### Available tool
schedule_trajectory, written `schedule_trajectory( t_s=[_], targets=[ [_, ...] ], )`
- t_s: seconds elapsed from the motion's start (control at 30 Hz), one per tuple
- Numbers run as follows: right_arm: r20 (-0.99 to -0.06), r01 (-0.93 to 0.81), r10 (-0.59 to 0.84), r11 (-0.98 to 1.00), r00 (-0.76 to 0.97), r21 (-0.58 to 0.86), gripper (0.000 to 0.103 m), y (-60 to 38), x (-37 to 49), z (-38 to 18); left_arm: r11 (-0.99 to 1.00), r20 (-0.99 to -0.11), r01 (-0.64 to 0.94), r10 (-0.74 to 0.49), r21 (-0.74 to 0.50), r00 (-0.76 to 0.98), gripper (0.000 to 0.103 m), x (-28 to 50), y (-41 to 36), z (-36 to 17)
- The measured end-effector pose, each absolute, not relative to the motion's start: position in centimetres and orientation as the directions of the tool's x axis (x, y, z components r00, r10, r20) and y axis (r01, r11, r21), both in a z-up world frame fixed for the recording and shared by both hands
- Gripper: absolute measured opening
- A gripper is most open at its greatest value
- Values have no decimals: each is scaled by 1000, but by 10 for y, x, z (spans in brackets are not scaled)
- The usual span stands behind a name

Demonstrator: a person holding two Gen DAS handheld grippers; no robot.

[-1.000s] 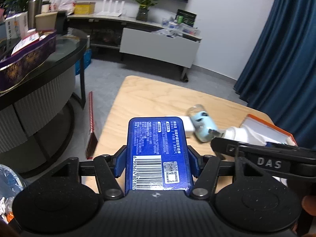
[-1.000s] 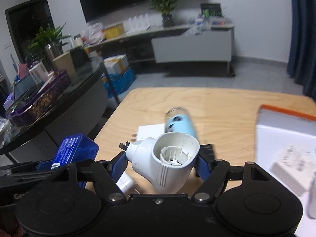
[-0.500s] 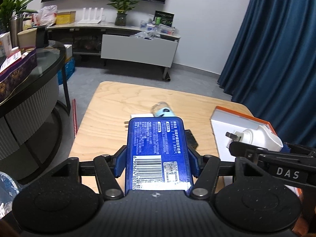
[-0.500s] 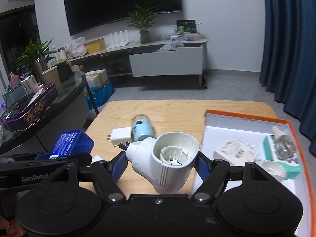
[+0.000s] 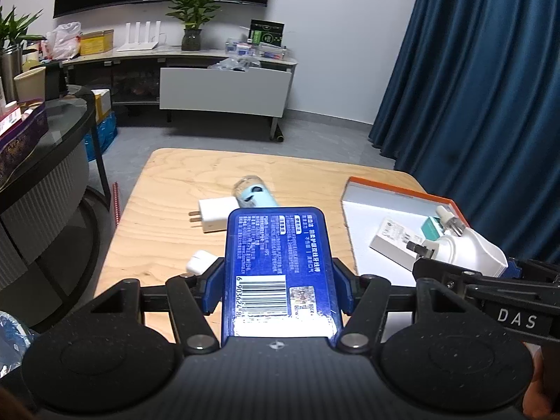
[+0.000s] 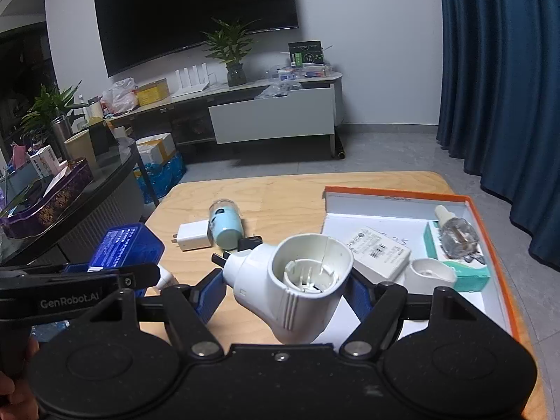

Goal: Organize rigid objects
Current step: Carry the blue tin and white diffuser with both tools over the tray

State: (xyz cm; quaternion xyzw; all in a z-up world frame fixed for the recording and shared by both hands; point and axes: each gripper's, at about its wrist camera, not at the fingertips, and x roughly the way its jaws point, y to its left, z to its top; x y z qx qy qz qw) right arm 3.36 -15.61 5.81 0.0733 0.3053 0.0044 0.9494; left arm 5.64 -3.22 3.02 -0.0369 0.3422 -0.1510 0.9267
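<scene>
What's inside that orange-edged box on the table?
The orange-edged box holds a white labelled carton, a teal carton under a clear bottle, and a white cap. The held plug-in device hides the near corner.

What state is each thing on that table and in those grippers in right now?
Left gripper: shut on blue box.
Right gripper: shut on white plug-in device.
Orange-rimmed tray: open, holding items.
Light blue bottle: lying down.
White charger: lying flat, unplugged.
</scene>
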Motion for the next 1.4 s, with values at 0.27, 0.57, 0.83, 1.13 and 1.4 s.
schedule_trajectory(
  t_s=[0.27, 0.57, 0.83, 1.13, 1.4],
  targets=[
    [-568, 68, 36, 985, 822, 161, 86, -172, 19, 62, 943, -625, 287, -326, -167, 709, 62, 50, -49, 31],
    [-561, 94, 16, 981, 827, 168, 86, -185, 7, 63, 933, -629, 315, -351, -173, 694, 62, 42, -64, 31],
    [-558, 136, -14, 975, 829, 177, 86, -202, -3, 63, 920, -630, 351, -377, -173, 678, 62, 37, -83, 31],
    [-556, 174, -46, 968, 830, 180, 86, -218, -14, 64, 906, -631, 386, -404, -174, 663, 62, 35, -102, 31],
    [-554, 209, -75, 961, 829, 182, 86, -233, -17, 64, 896, -646, 402, -422, -190, 636, 62, 35, -115, 27]
  ],
)
